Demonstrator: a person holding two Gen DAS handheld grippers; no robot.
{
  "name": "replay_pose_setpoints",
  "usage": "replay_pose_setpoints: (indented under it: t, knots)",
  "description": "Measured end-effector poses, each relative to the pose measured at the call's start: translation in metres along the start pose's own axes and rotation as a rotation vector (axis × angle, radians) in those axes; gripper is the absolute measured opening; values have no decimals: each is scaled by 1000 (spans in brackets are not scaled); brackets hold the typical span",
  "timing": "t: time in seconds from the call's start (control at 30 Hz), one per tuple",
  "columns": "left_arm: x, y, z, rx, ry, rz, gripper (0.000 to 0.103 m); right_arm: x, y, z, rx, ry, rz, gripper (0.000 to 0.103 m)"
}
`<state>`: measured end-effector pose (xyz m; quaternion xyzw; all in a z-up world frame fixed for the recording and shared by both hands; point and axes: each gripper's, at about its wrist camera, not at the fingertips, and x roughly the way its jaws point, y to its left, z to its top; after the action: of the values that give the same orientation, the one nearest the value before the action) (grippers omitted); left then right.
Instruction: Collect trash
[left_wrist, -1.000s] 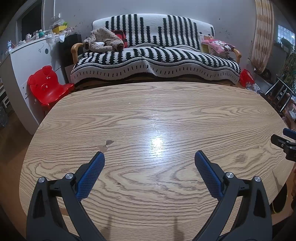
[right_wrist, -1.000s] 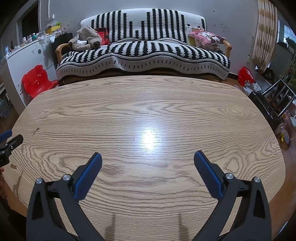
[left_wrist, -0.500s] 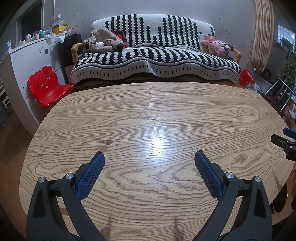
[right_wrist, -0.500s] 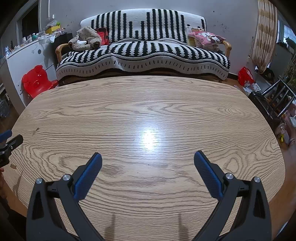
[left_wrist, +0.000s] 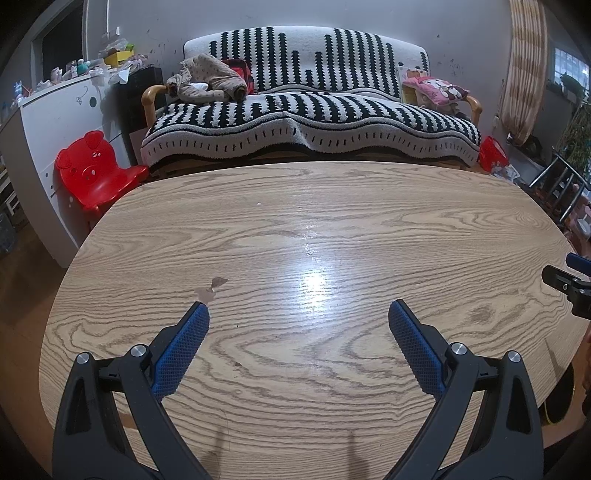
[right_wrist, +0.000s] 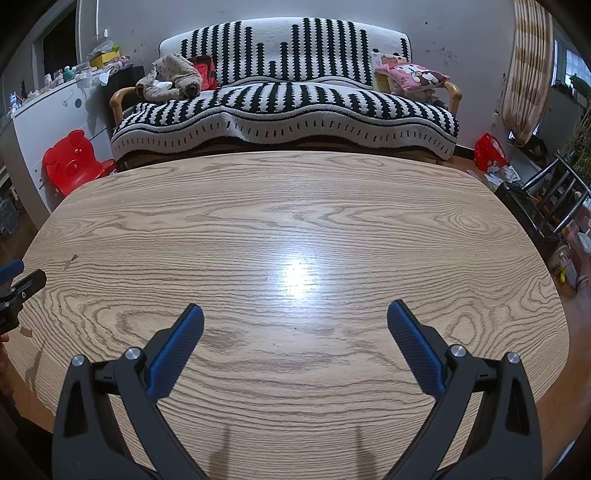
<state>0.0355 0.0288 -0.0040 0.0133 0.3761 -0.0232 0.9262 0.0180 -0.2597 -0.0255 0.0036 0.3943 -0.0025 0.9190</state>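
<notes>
Nothing has shifted since the earlier frames. Both my left hand-held gripper (left_wrist: 297, 314) and right hand-held gripper (right_wrist: 293, 314) hover over the wooden tabletop (left_wrist: 332, 221), jaws wide, holding nothing. One small torn scrap (left_wrist: 212, 288) lies just beyond my left gripper's left fingertip (left_wrist: 195, 317).

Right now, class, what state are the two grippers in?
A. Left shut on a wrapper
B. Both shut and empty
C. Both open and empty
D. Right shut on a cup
C: the left gripper and right gripper each show blue fingers spread wide over the bare table, nothing between them.
</notes>
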Motion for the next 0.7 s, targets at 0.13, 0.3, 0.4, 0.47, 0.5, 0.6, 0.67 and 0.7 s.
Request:
replay_pose_setpoints:
  t: [0.13,0.3,0.4,0.47,0.5,0.6,0.67,0.7]
  knots:
    - [2,0,-3,3,5,3,95,0,-2,-1,-1,5,-1,96]
    - [4,1,-4,2,12,0,95,0,-3,-1,1,2,-3,96]
    - [5,2,-6,2,14,-4,95,-1,-4,-2,-1,3,-2,96]
    - [4,1,-7,6,13,-4,95,0,-2,-2,-2,2,-3,96]
    - [4,0,-7,9,13,-5,95,0,-2,-1,-2,3,-3,96]
    - [3,-1,-9,14,13,-5,95,0,-1,-1,-1,3,-3,96]
    - [2,-2,-8,15,10,-4,96,0,-2,-1,-2,3,-4,96]
    - [2,-2,-8,16,10,-5,96,0,-1,-1,-2,3,-3,96]
